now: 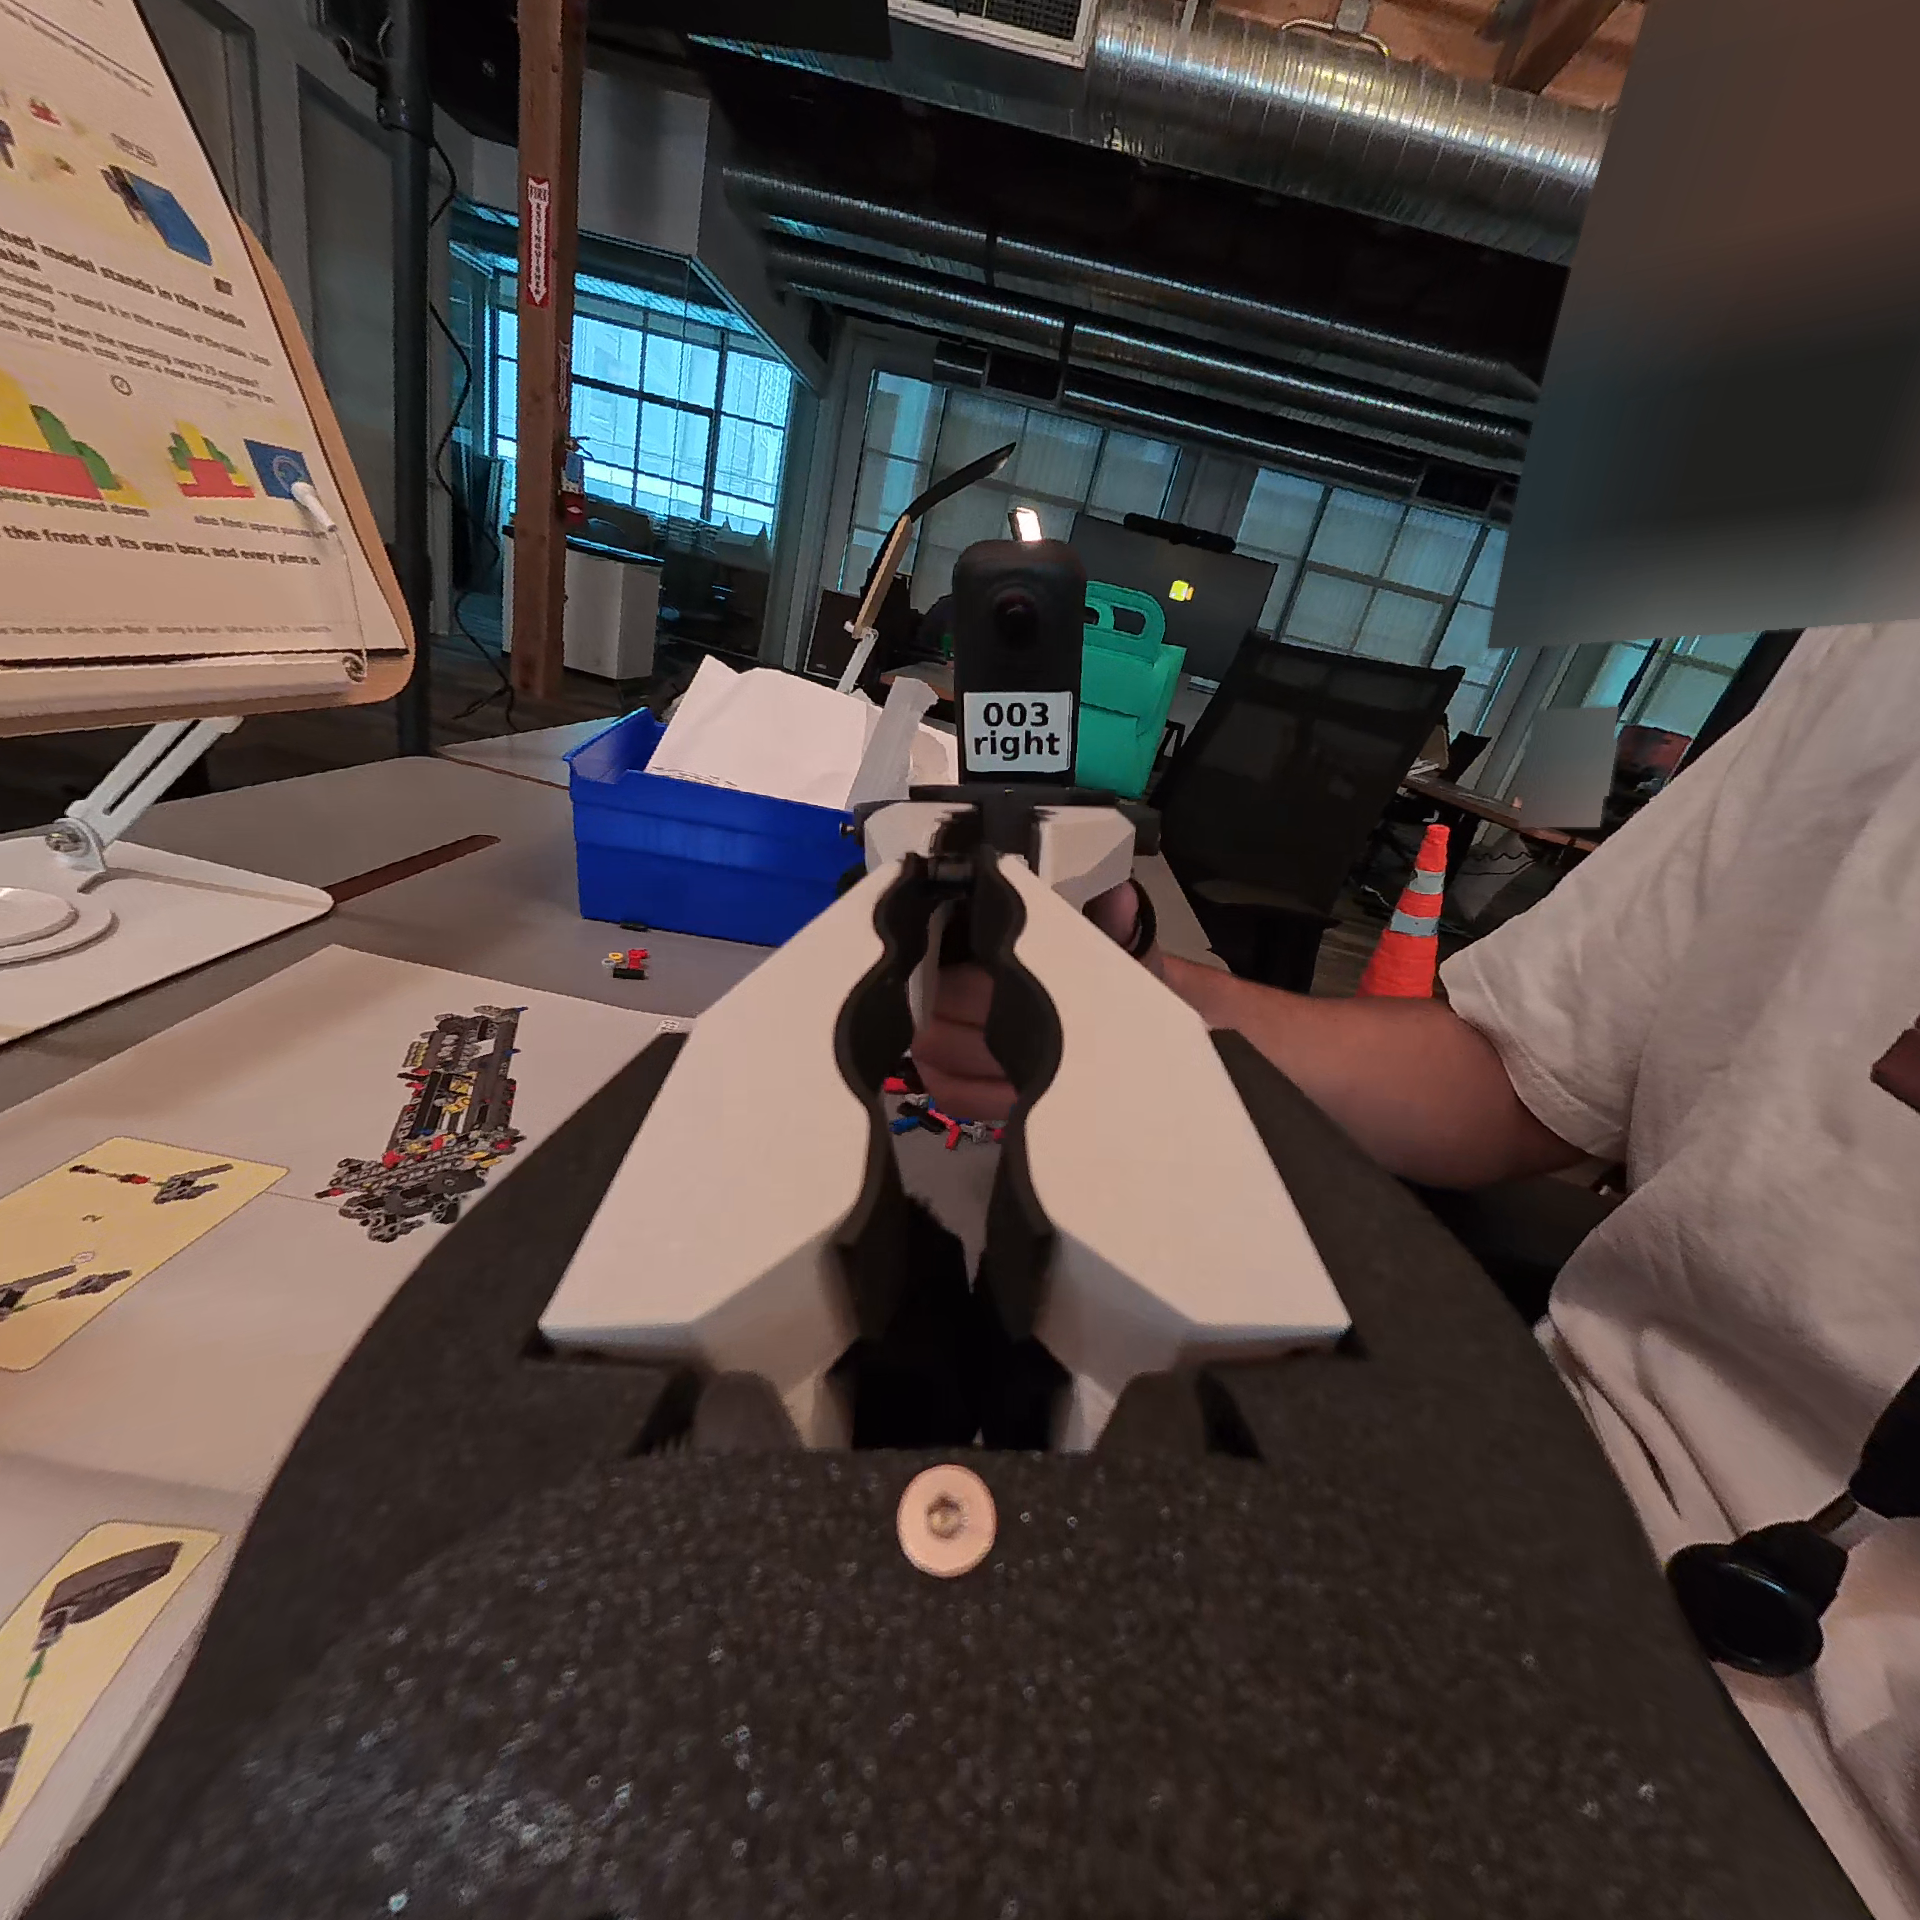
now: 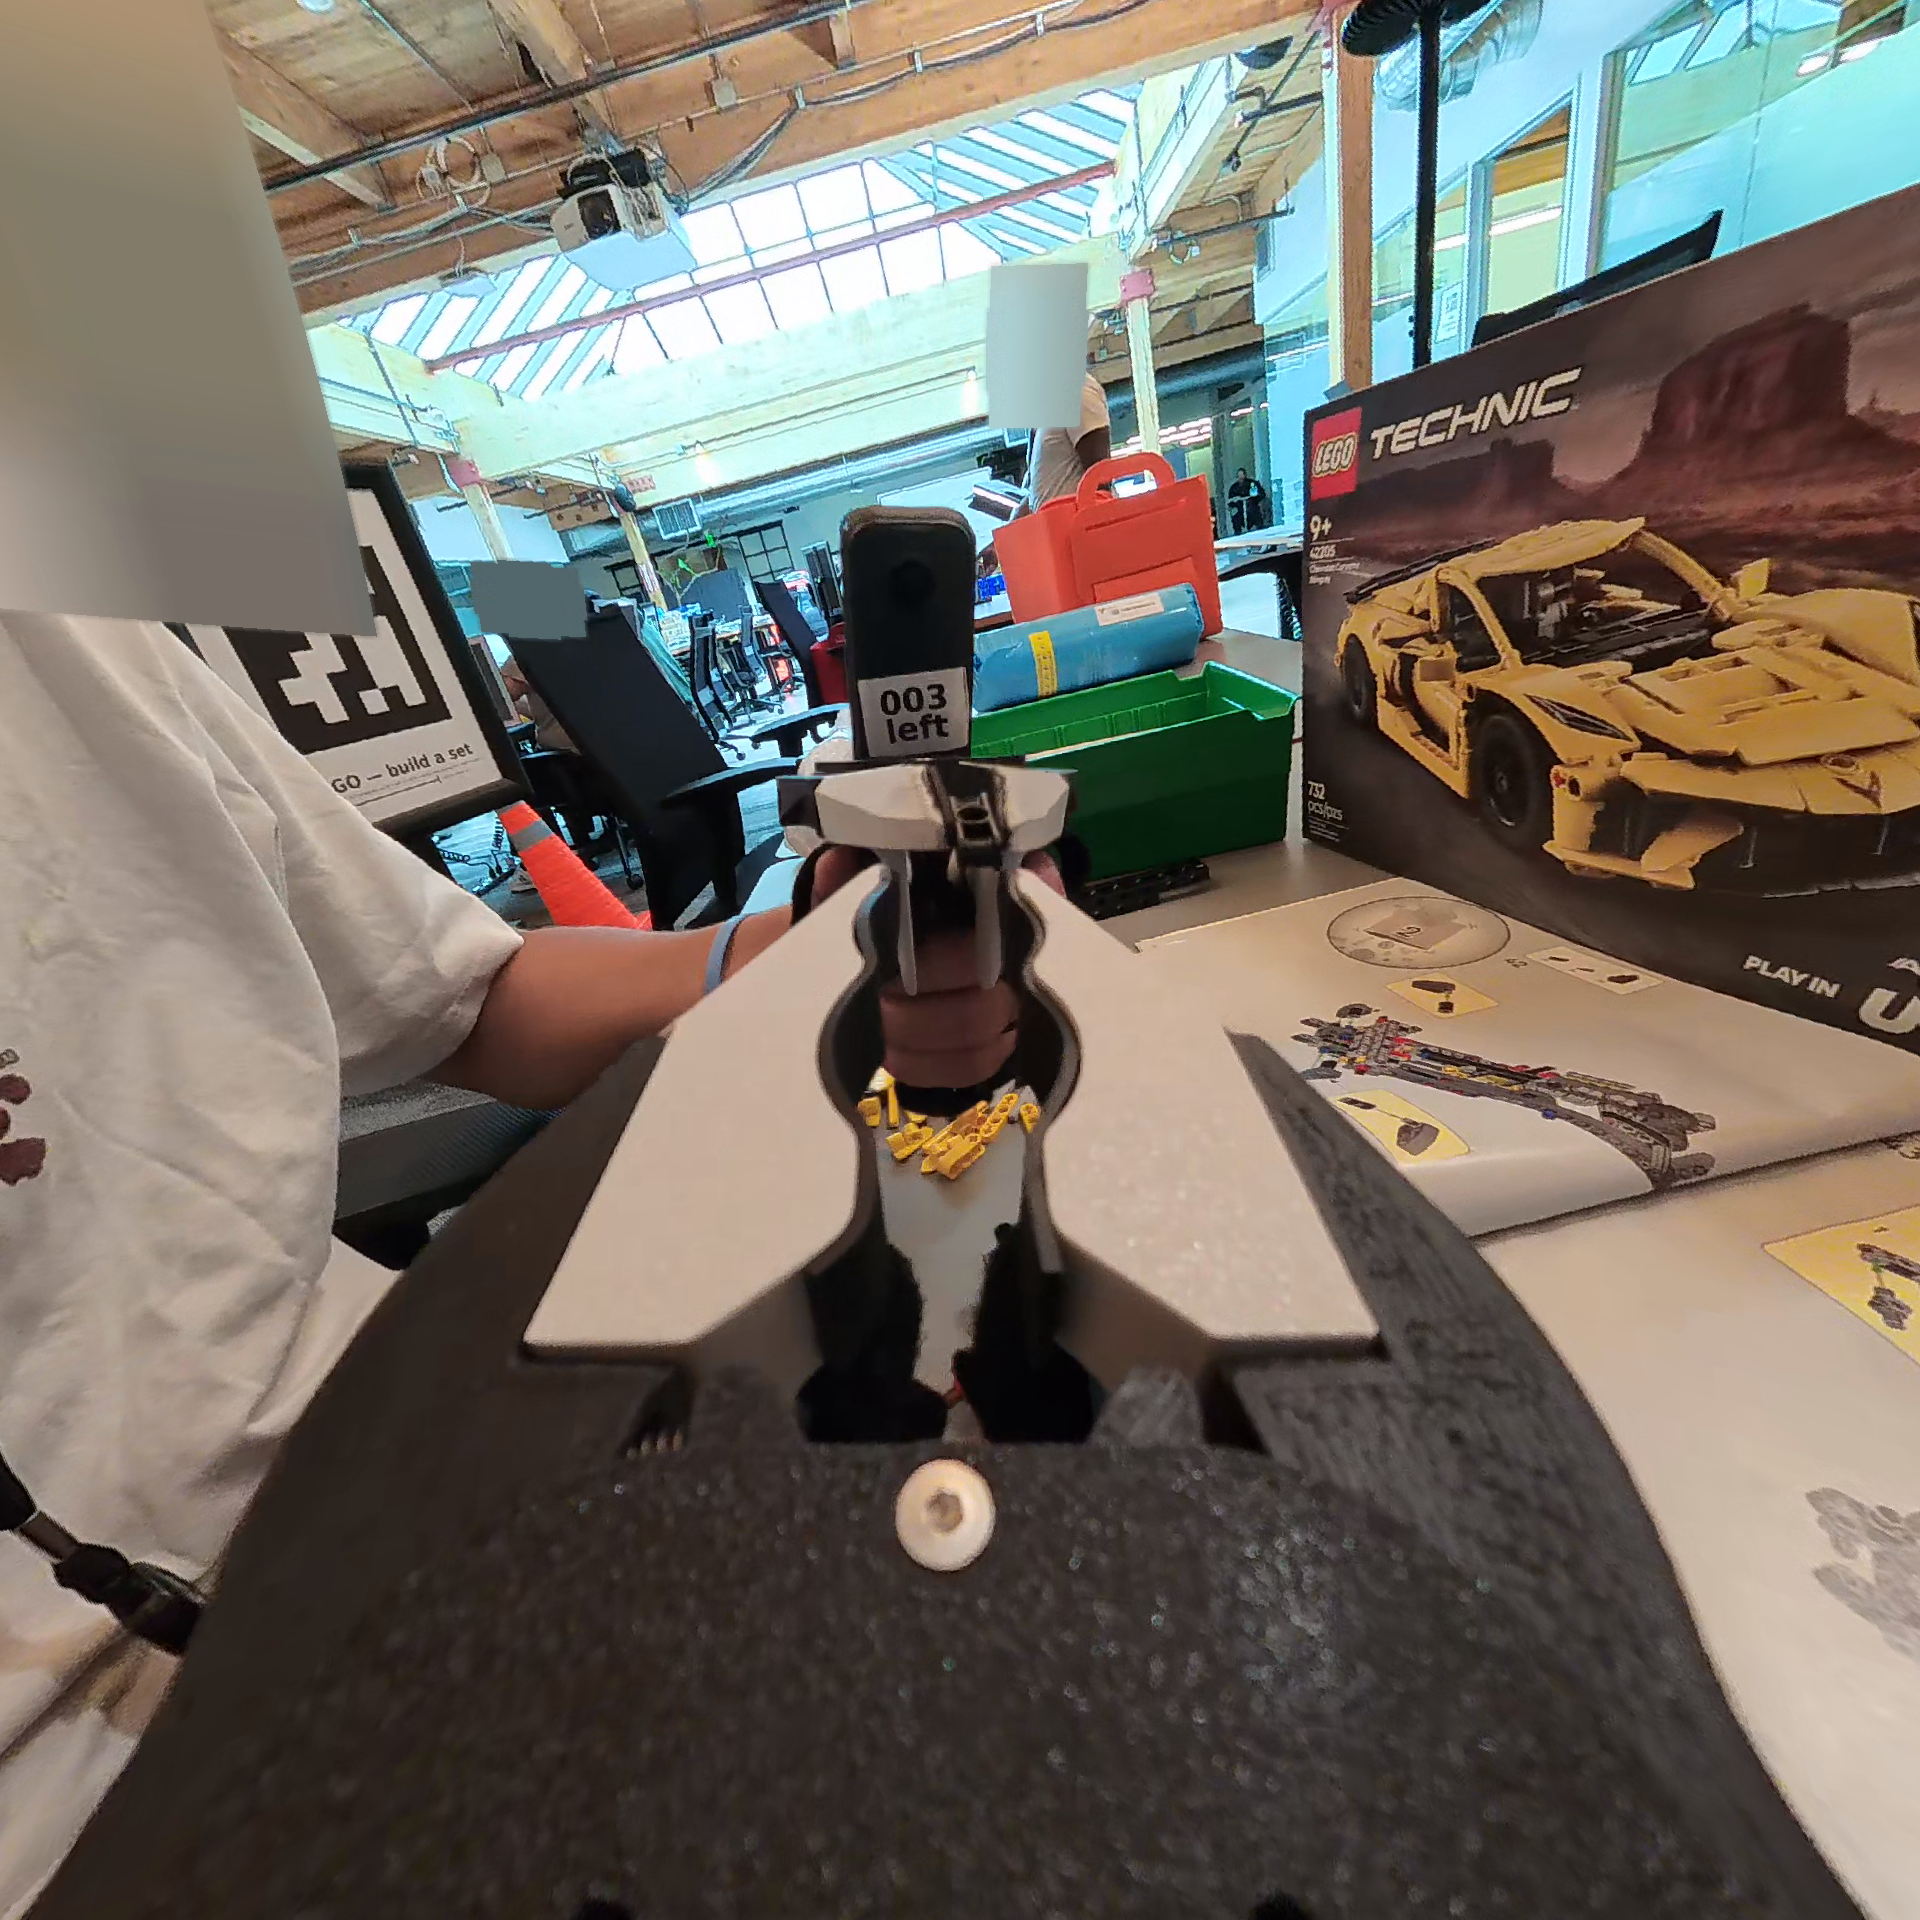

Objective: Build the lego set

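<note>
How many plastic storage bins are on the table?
2: a blue bin behind the open instruction booklet, holding white paper, and a green bin left of the set's box. Others may be hidden.

We're in a big open loft-style workspace, part office, part lab: exposed silver ductwork [image 1: 1351, 114] and timber ceiling beams [image 2: 727, 52] overhead, skylights [image 2: 831, 229] pouring light in. Rows of black office chairs [image 2: 665, 748], an orange traffic cone [image 1: 1408, 925] and factory-style windows [image 1: 665, 416] beyond.
</note>
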The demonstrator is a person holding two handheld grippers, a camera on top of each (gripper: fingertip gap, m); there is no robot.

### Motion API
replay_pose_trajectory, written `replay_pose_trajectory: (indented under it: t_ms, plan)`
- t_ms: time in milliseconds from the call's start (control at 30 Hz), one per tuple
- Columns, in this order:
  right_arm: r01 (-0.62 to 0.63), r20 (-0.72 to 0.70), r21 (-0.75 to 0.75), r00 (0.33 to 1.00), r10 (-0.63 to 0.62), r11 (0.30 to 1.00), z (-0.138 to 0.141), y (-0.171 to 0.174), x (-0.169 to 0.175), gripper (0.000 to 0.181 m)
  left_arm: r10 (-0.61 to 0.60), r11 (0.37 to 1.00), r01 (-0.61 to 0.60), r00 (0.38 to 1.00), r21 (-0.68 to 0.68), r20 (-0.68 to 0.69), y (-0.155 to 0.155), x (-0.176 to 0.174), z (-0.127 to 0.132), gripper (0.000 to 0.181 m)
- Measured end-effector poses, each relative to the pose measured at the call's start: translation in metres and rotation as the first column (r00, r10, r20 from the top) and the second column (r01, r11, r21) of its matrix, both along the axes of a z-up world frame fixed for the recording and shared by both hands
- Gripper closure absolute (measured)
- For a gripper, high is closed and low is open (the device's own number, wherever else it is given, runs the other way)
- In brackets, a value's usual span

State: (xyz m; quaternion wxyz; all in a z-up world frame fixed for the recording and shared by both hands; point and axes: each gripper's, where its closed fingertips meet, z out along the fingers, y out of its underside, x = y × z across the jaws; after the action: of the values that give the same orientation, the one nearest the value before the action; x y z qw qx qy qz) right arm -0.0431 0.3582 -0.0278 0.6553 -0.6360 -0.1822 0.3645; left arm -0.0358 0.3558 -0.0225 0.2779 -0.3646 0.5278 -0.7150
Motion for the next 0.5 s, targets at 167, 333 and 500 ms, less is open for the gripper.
replay_pose_trajectory:
  t_ms: [167, 333, 500]
  plan:
    - [0.004, 0.004, 0.007, 1.0, -0.004, 1.0, 0.0017, -0.0008, 0.0005, 0.165, -0.018, 1.0, 0.018, 1.0, -0.011, -0.004, -0.0027, 0.0001, -0.0013, 0.176]
    - [0.006, 0.008, 0.005, 1.0, -0.006, 1.0, 0.0018, -0.0013, 0.0015, 0.173, -0.043, 0.999, 0.043, 0.999, -0.016, -0.004, -0.0072, -0.0009, -0.0015, 0.175]
    - [-0.018, 0.036, -0.041, 0.999, 0.019, 0.999, -0.0032, -0.0031, 0.0016, 0.175, -0.054, 0.998, 0.054, 0.998, 0.031, -0.029, -0.0097, -0.0016, -0.0075, 0.175]
